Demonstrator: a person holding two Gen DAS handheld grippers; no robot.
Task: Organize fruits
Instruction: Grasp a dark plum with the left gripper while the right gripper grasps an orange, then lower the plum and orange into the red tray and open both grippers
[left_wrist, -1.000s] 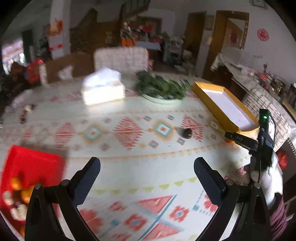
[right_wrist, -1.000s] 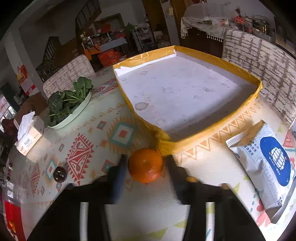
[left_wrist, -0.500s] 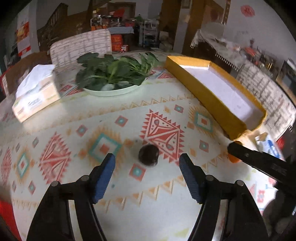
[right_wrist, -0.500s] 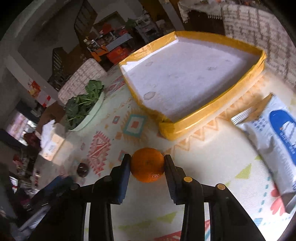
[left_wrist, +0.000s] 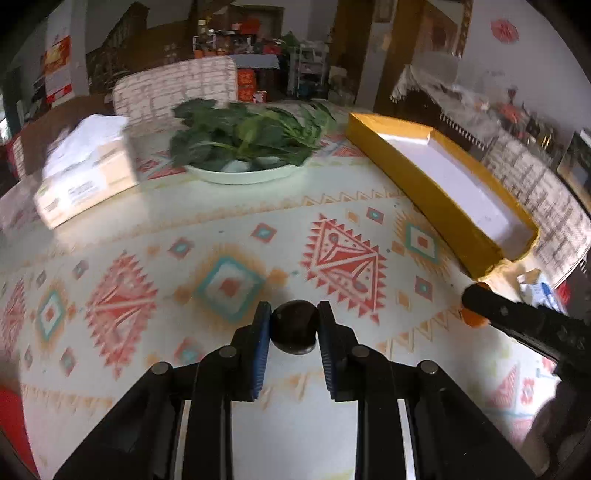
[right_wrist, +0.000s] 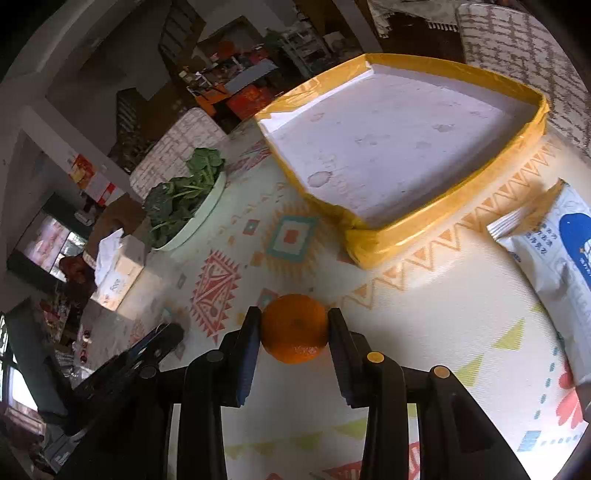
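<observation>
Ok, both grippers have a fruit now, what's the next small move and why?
Probably lift the right gripper with its orange over the yellow tray's near rim and set it inside. The tray lies just ahead, its white floor bare, and the left gripper is only now clamped on the dark fruit.

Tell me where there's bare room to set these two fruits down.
The yellow-rimmed tray is bare inside: widest free patch. Open tablecloth lies between the plate of greens, tissue box and tray. It is crowded right of the tray, by the wipes packet.
</observation>
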